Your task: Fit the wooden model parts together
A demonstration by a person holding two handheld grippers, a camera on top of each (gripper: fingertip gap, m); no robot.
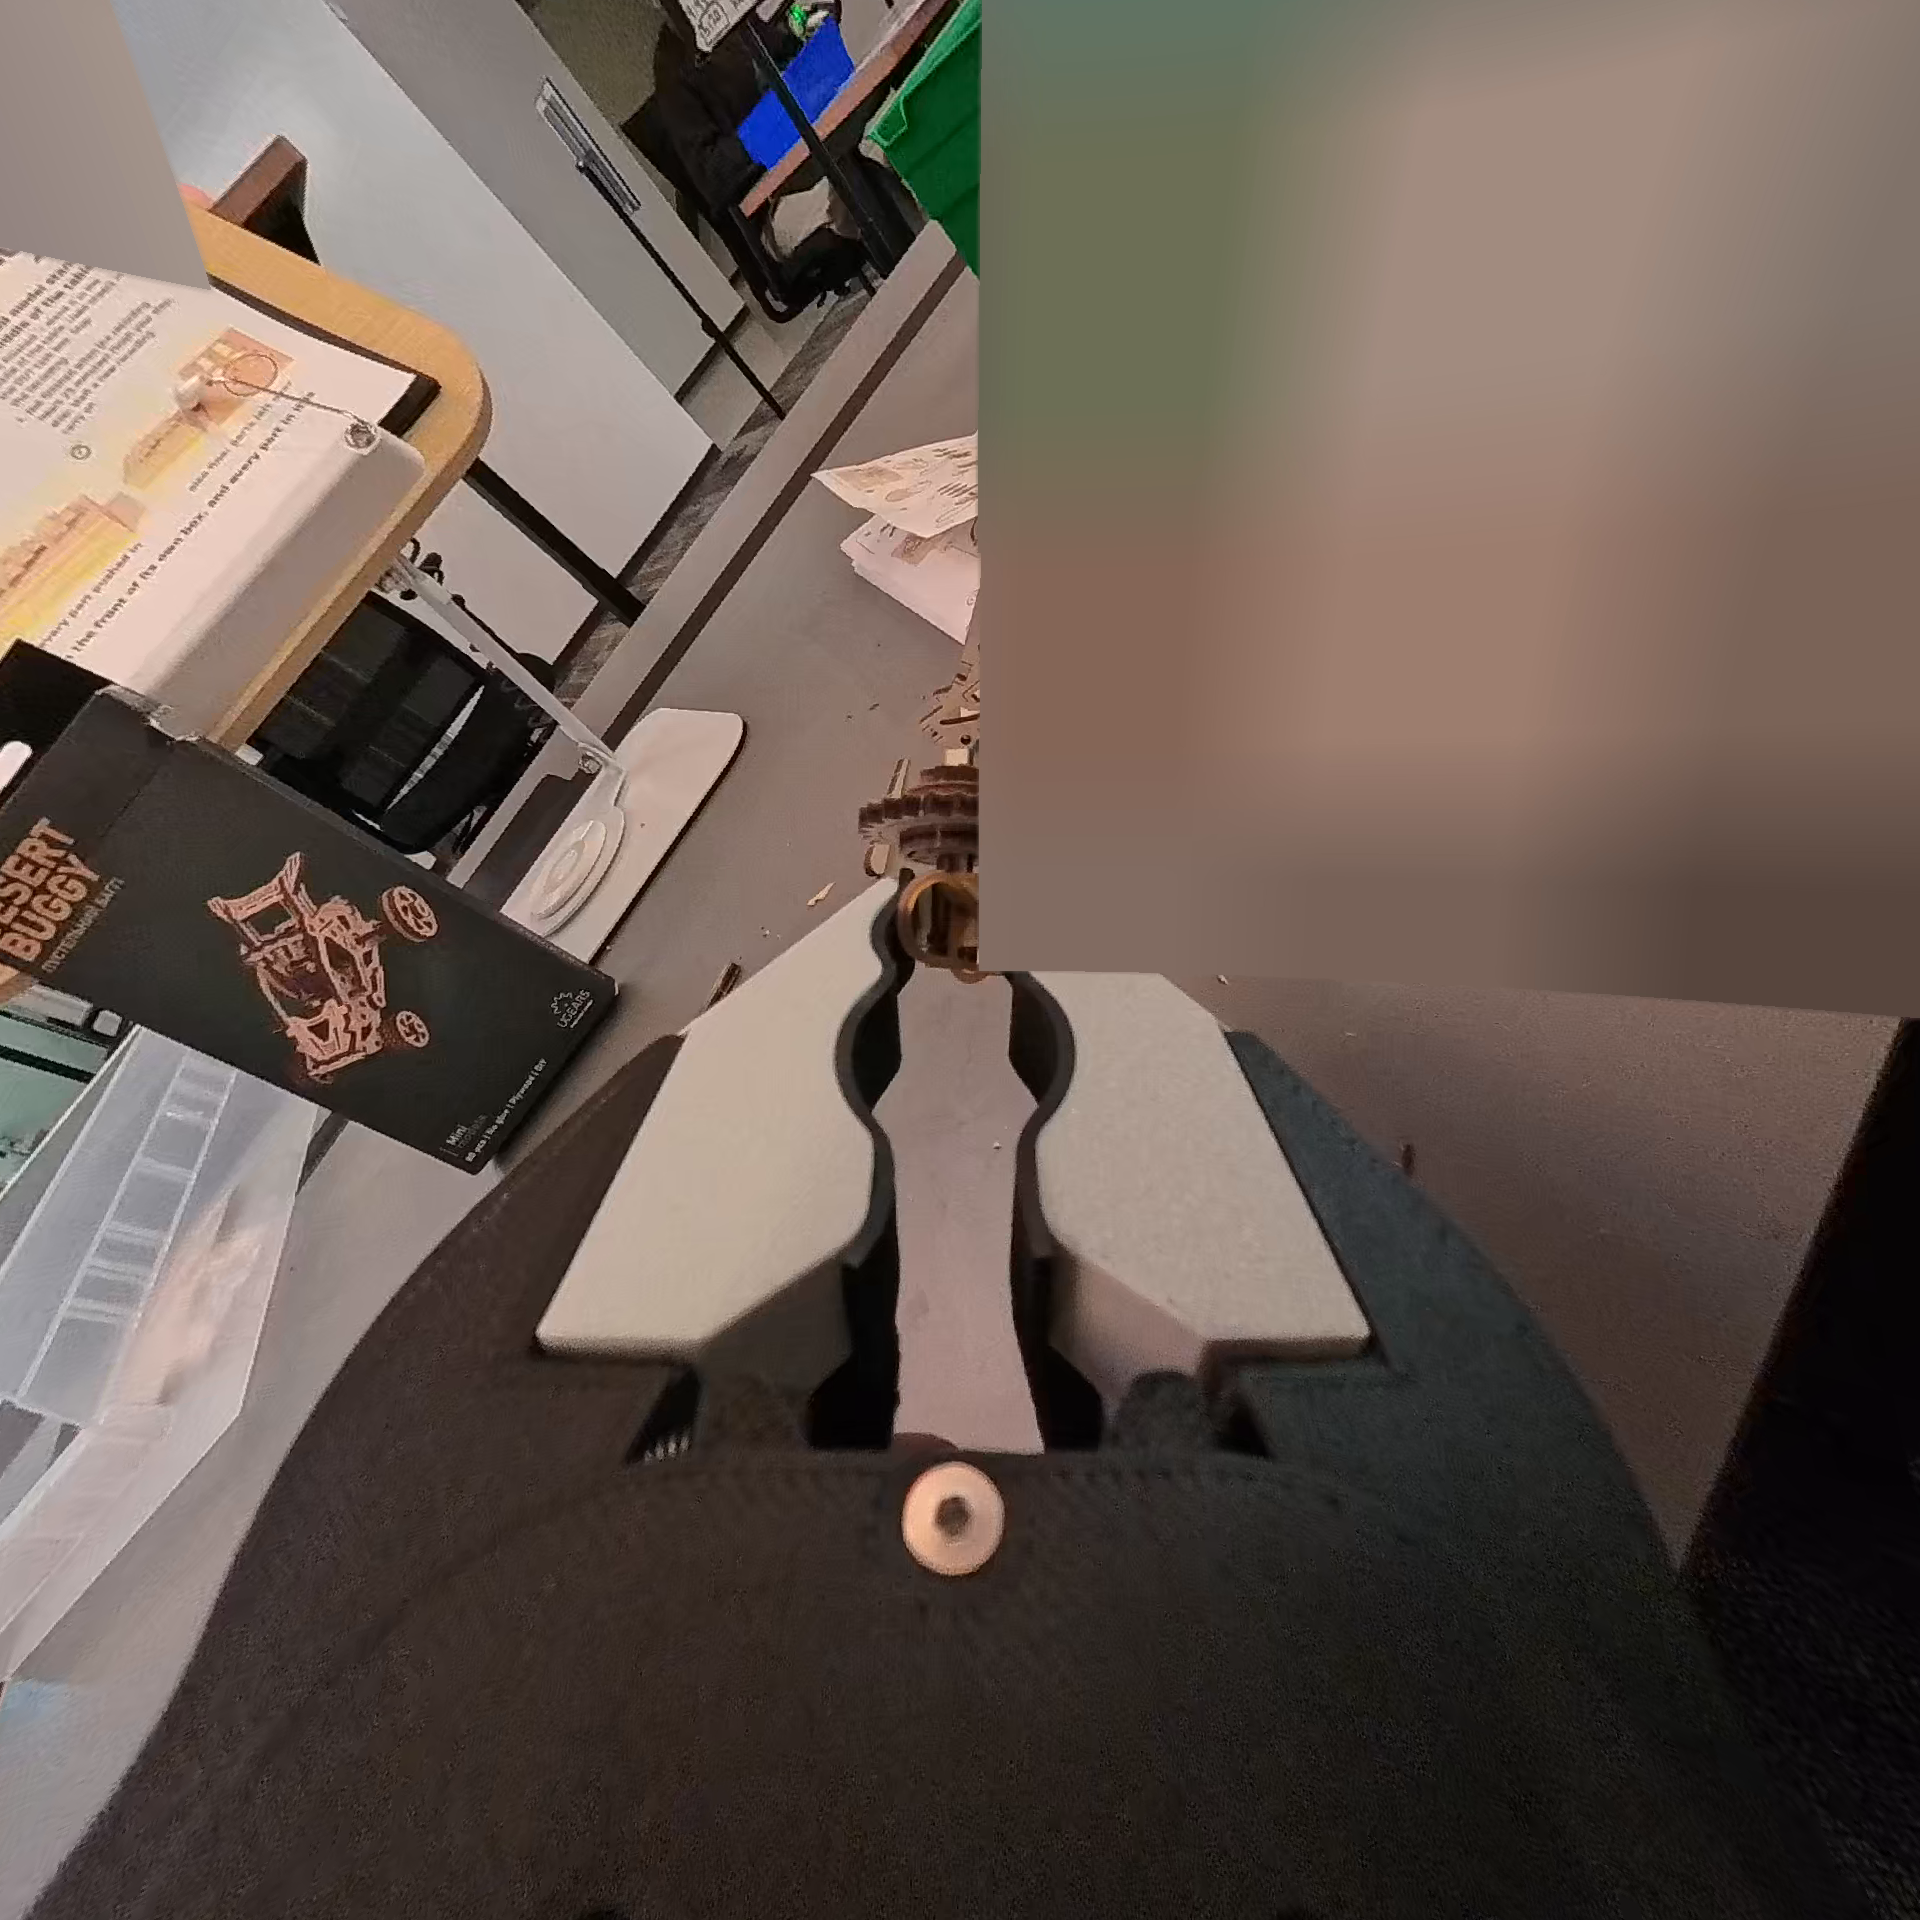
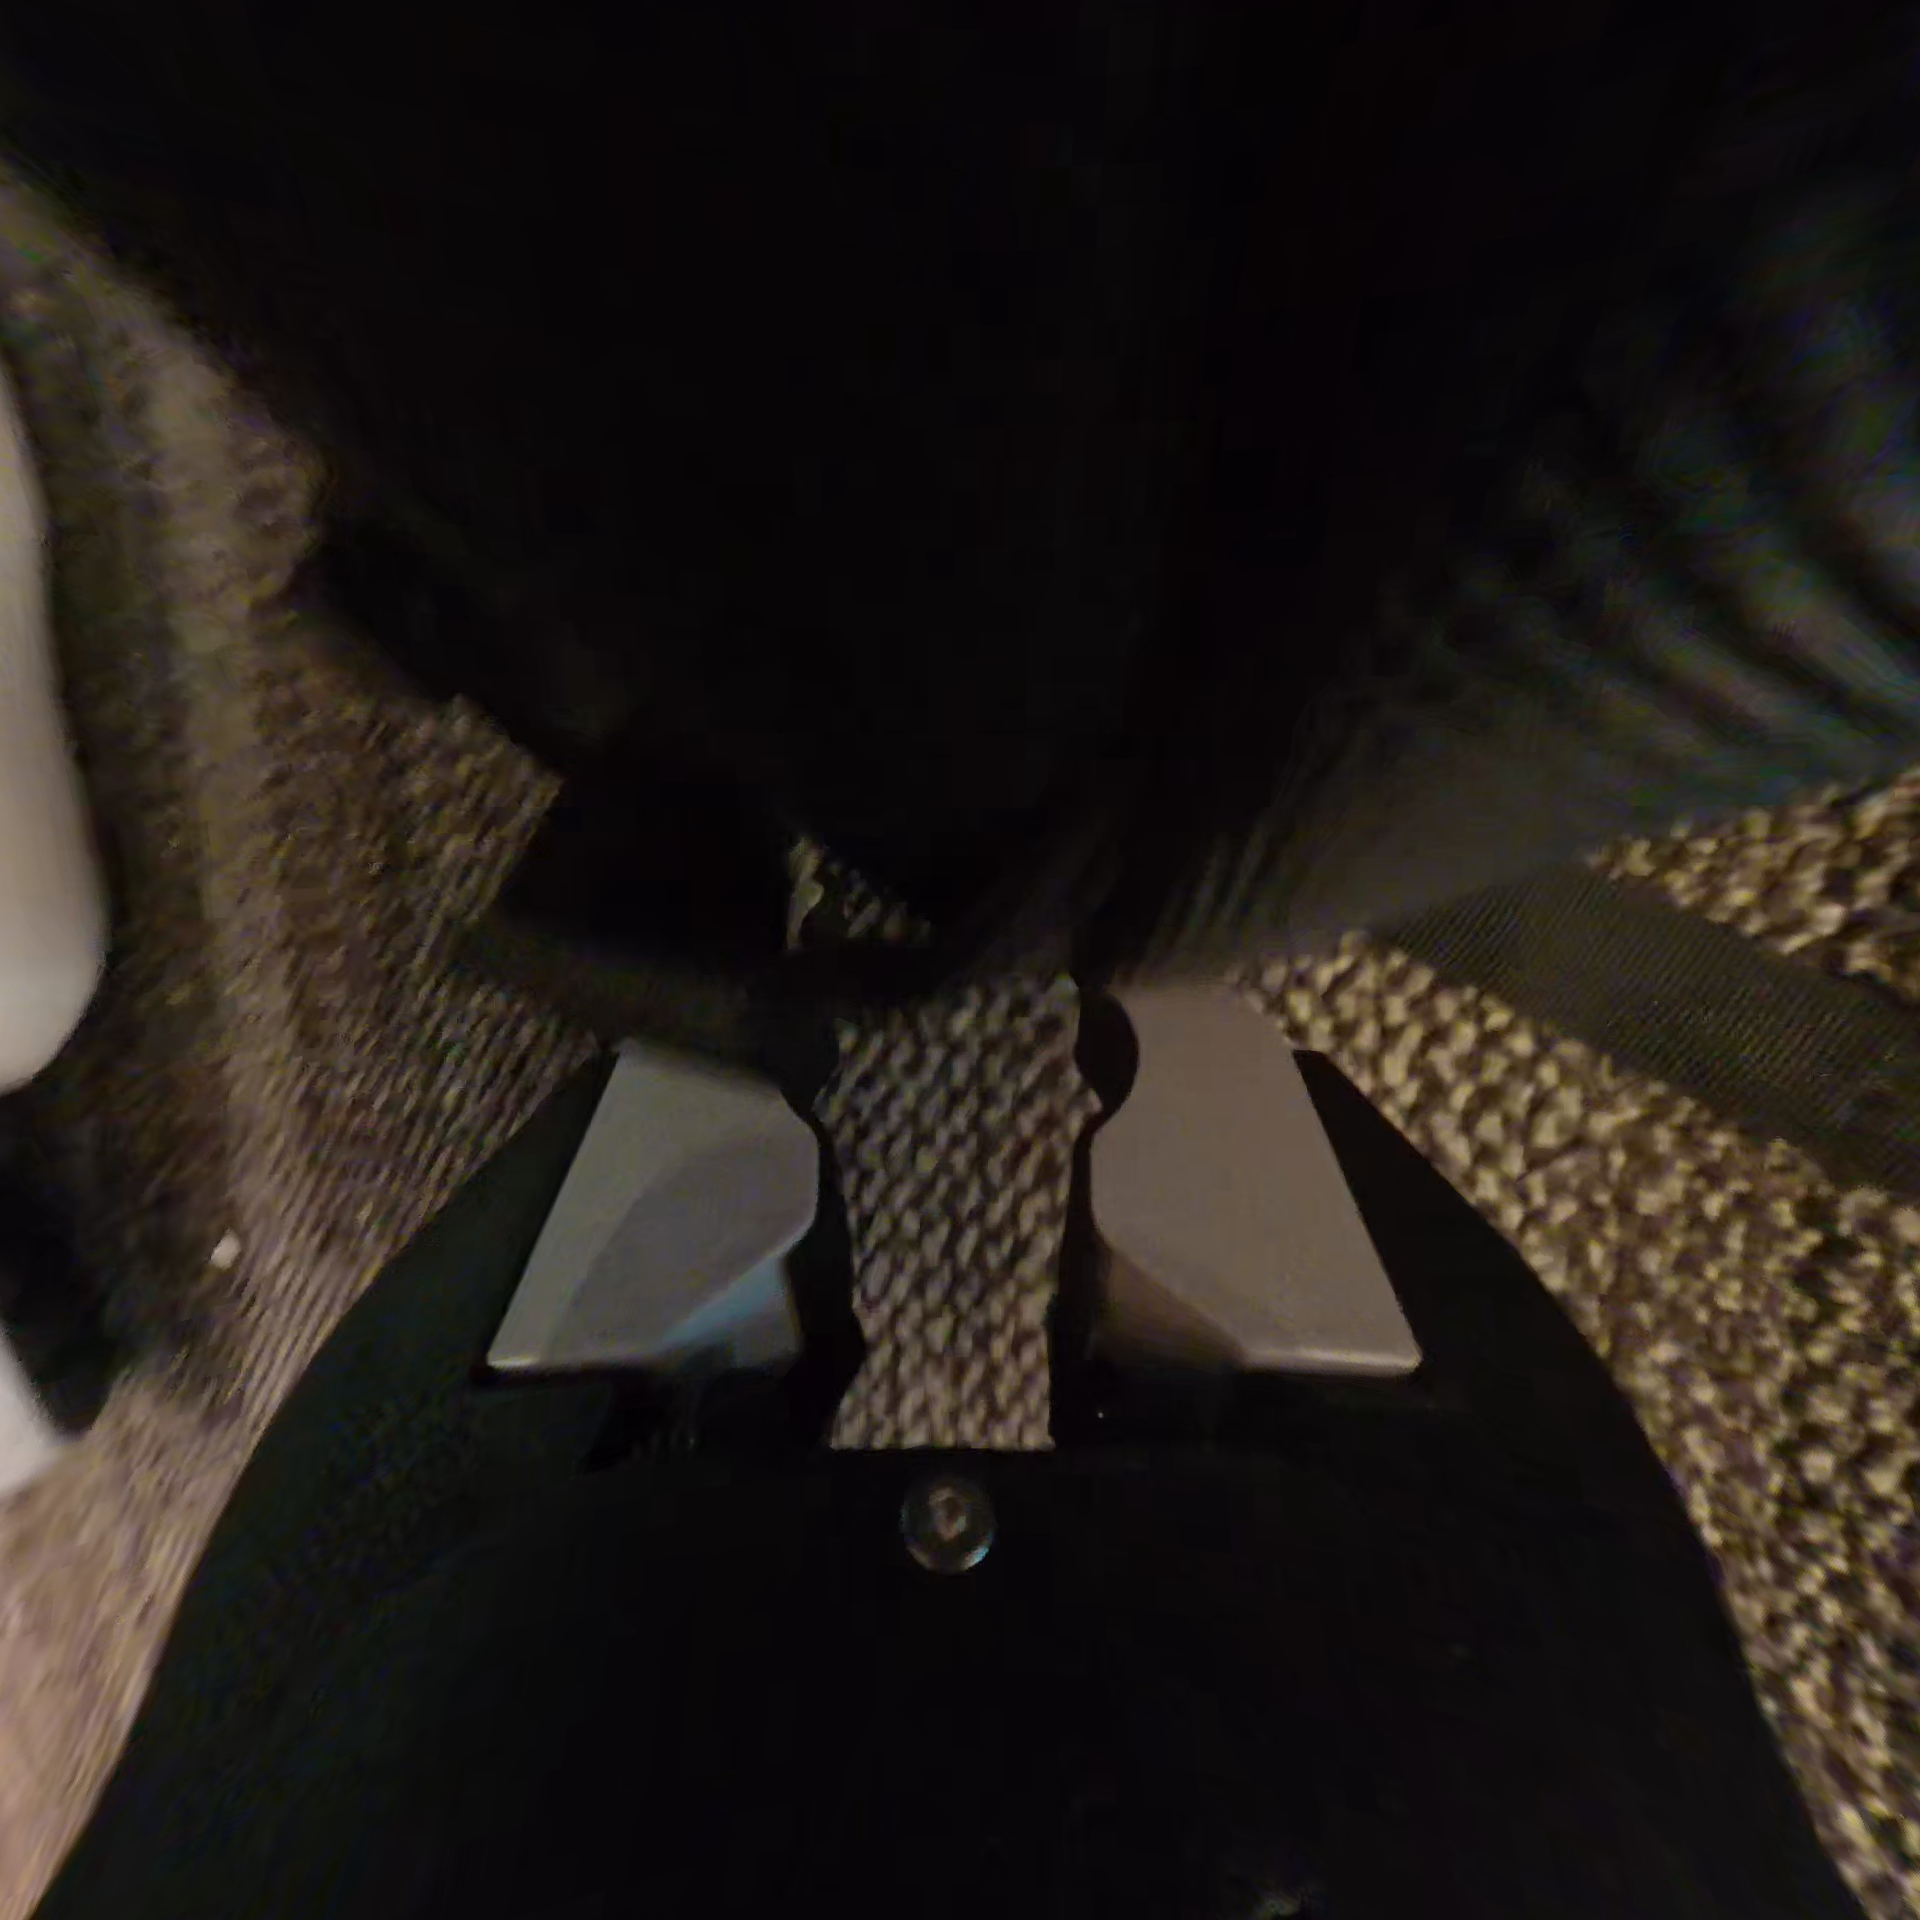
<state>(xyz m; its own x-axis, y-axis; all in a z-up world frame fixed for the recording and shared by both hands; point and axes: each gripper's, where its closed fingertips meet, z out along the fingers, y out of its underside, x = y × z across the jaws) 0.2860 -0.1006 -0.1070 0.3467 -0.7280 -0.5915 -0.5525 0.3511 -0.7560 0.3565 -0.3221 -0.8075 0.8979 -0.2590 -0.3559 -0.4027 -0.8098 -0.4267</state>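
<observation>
Evidently the left tongs [image 1: 940,951] are pinching a small brown laser-cut wooden ring part [image 1: 933,920] at their tips — thin, light, brittle, best gripped by its edges. Just beyond are lying dark wooden gear pieces [image 1: 920,816]; left of them, a black kit box [image 1: 312,935]. The right tongs [image 2: 951,1039] are standing parted, empty, pressed against speckled knitted fabric [image 2: 1558,1195].

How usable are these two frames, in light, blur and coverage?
Left wrist view: well lit, sharp on the left gripper and black box, but a masking patch covers the upper right, hiding most of the wooden parts. Right wrist view: very dark, smeared, only knit fabric behind the right gripper.
</observation>
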